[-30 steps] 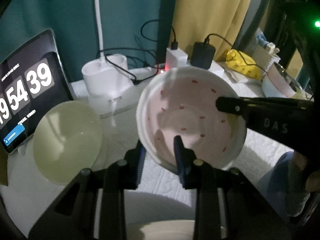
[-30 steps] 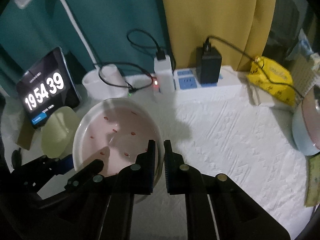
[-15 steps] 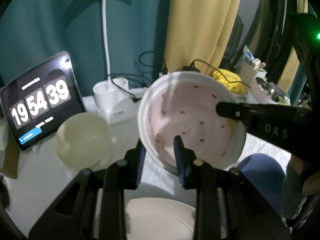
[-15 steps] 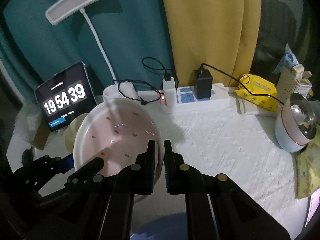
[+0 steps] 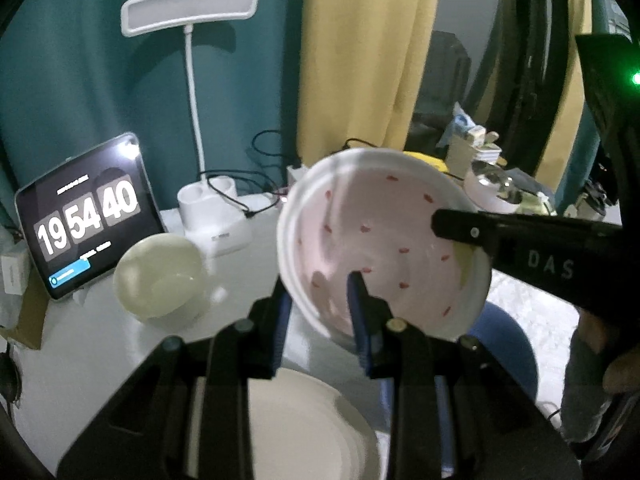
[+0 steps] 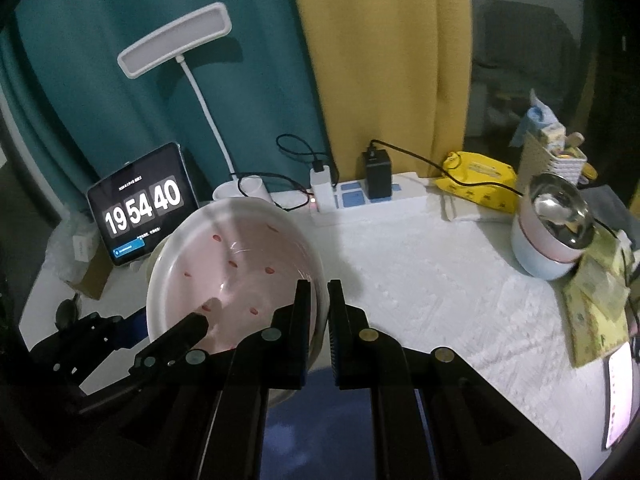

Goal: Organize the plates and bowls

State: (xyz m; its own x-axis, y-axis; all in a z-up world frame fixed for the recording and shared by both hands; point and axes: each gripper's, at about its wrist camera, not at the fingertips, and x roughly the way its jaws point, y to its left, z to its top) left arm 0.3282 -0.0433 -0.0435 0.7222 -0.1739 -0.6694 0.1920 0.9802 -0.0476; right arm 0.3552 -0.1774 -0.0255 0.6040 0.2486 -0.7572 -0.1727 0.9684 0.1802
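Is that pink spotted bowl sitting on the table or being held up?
Held up. The pink spotted bowl hangs tilted above the table, its rim pinched by the left gripper and the right gripper.

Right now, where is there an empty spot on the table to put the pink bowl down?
The widest bare patch is the white cloth between the power strip, the small pot and the pink bowl. The left side is crowded: green bowl, clock tablet and lamp base sit close together. Both tongs grip the bowl's rim.
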